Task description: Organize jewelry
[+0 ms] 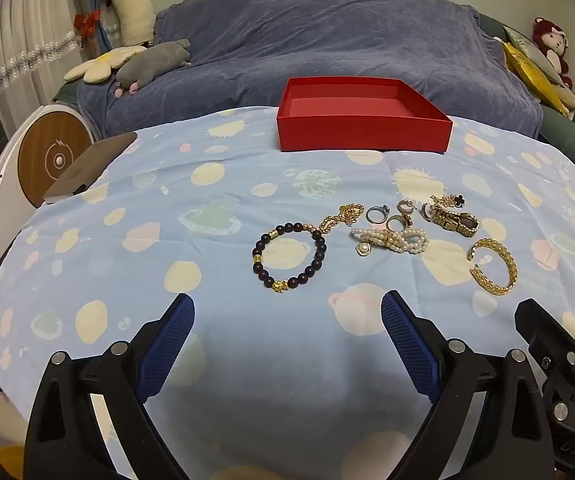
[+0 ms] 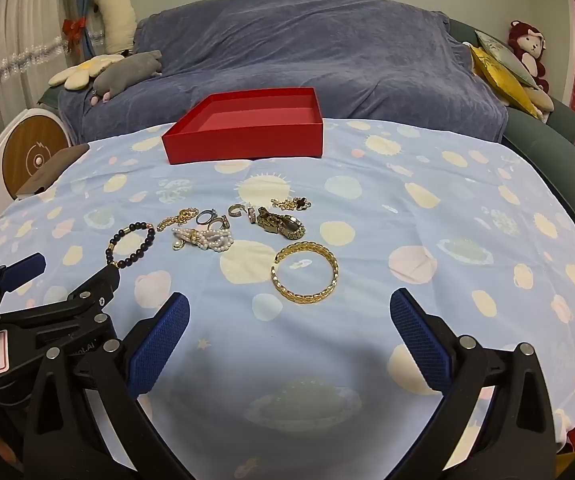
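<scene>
Starting from the cloth (image 1: 87, 208), which spreads under both grippers, everything for the task lies ahead of the fingers. Farthest ahead sits the red box (image 1: 363, 136), empty as far as its floor shows, beyond the jewelry. The left gripper (image 1: 287, 316) hovers with jaws spread wide and nothing between them; the right gripper (image 2: 289, 312) does likewise, just to its right. Directly ahead of the right one lies the gold bangle (image 2: 305, 274); directly ahead of the left lies the bead bracelet (image 1: 289, 256). Beyond these, between them and the box, a tangle holds the pearl strand (image 1: 391, 240), watch (image 1: 453, 220), gold chain (image 1: 341, 218) and rings (image 1: 377, 214), some touching.

Probably the first pick is at hand. It should go well if each gripper takes its nearest loose loop, pinching across one side of the band low to the cloth without snagging fabric, and leaves the tangle for later.
</scene>
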Demonstrator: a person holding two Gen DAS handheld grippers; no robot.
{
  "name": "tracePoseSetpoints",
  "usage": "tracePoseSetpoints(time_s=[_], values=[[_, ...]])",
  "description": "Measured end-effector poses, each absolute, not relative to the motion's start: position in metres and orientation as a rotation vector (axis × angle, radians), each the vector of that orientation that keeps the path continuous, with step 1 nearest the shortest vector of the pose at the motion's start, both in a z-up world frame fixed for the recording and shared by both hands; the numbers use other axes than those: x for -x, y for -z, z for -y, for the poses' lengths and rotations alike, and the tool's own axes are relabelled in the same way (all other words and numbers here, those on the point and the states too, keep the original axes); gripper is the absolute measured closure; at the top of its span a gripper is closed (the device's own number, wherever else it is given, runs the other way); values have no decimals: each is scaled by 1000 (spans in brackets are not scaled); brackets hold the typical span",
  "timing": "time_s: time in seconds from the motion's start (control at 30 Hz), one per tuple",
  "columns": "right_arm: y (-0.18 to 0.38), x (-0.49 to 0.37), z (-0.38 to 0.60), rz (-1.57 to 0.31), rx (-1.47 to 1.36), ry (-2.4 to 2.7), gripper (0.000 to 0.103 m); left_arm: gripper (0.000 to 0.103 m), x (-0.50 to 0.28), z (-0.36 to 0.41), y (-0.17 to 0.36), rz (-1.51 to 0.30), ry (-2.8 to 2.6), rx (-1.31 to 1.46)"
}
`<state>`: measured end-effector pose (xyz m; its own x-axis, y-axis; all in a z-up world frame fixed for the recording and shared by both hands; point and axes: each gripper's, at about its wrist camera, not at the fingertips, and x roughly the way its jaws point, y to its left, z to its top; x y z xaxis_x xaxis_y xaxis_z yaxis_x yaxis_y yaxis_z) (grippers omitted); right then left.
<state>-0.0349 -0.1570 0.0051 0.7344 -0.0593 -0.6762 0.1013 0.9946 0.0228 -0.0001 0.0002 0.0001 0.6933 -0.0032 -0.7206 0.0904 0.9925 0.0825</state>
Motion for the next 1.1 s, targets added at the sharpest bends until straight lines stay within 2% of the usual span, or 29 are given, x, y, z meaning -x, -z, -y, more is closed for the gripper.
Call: tracePoseSetpoints(time_s=[0.5, 0.97, 1.1], values=[[-4, 35, 158, -745, -60, 88, 5, 11, 3, 2, -2, -804, 46, -119], [-2, 32, 161, -753, -72, 101, 5, 11, -10, 10, 8, -920, 45, -111], [-3, 33, 163, -751, -79, 94, 5, 11, -4, 5, 6, -890, 46, -111]])
